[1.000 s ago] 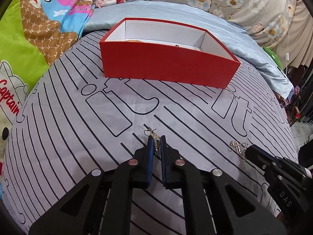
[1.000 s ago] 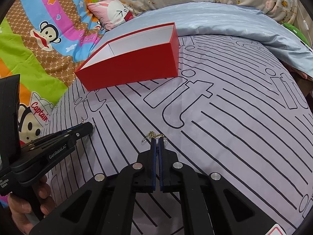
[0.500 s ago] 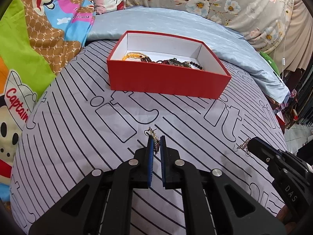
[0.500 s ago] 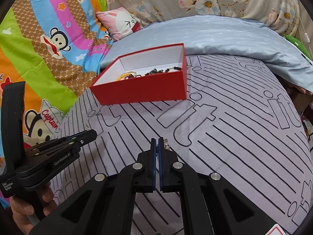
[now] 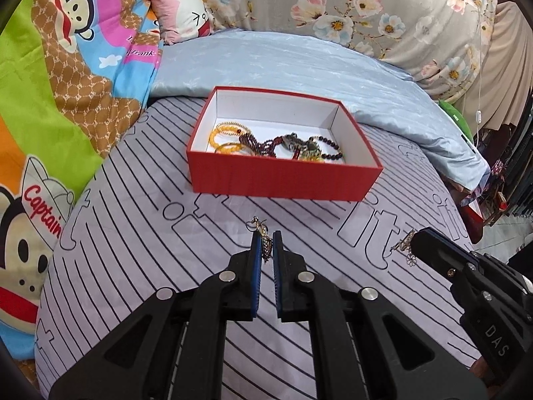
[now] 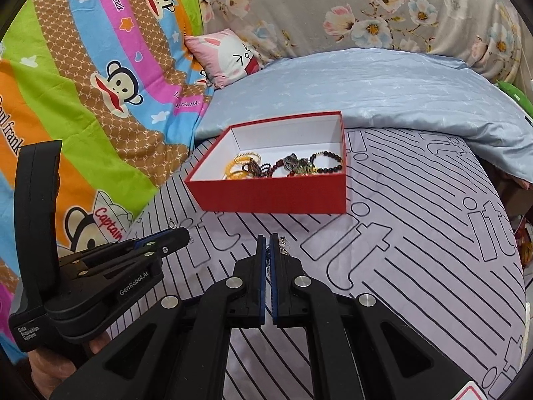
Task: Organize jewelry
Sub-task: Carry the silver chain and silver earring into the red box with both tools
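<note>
At the far left, a bright cartoon-monkey quilt lies along the left edge of the bed, with a pink rabbit pillow at its far end. The bed is covered by a grey sheet printed with black stripes and outlined letters, and a pale blue quilt is bunched across its far edge under a floral cloth.

The left gripper hangs over the near part of the sheet with its jaws pressed together on a small gold earring; the hook and chain stick out above the blue pads. In the right wrist view the same gripper comes in from the left, held by a hand, with a bit of metal showing at its tip.

Beyond it, toward the far edge of the sheet, sits an open red box with a white inside. It holds yellow bead bracelets at the left and dark bead strands tangled to their right.

At the right, the right gripper is clamped on a second earring, whose thin chain dangles beside the right finger. From the left wrist view its flower-shaped pendant hangs from the black tip, clear of the sheet.
</note>
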`<state>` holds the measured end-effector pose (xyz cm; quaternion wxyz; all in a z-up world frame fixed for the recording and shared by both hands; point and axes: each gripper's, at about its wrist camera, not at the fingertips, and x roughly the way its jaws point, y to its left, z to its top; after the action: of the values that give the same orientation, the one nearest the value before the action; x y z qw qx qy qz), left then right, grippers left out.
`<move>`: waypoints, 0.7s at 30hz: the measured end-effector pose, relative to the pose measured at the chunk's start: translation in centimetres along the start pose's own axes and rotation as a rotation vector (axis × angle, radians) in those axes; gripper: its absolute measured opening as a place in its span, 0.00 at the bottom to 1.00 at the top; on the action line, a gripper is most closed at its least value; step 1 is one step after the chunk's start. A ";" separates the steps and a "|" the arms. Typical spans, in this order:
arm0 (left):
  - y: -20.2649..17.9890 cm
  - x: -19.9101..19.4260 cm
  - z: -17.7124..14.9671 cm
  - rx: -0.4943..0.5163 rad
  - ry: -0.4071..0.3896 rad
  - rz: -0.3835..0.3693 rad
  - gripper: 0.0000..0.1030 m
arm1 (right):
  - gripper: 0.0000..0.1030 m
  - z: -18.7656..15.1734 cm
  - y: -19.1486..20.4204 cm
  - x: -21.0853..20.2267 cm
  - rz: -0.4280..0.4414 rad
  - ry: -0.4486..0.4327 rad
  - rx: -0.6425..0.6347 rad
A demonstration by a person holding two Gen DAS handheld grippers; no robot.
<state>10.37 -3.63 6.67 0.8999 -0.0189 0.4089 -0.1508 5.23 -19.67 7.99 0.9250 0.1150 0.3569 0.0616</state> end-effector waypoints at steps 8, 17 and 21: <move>-0.4 0.2 3.6 0.023 -0.054 0.005 0.06 | 0.03 3.6 0.3 0.5 0.007 -0.044 -0.010; -0.7 2.9 8.7 0.052 -0.090 0.034 0.06 | 0.03 8.6 0.0 3.8 0.010 -0.066 -0.034; -0.5 5.2 10.9 0.056 -0.087 0.049 0.06 | 0.03 10.6 -0.4 6.5 0.013 -0.051 -0.037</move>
<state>21.55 -6.56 10.16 0.9204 0.0097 0.3652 -0.1391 17.23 -20.58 11.30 0.9353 0.1016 0.3312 0.0714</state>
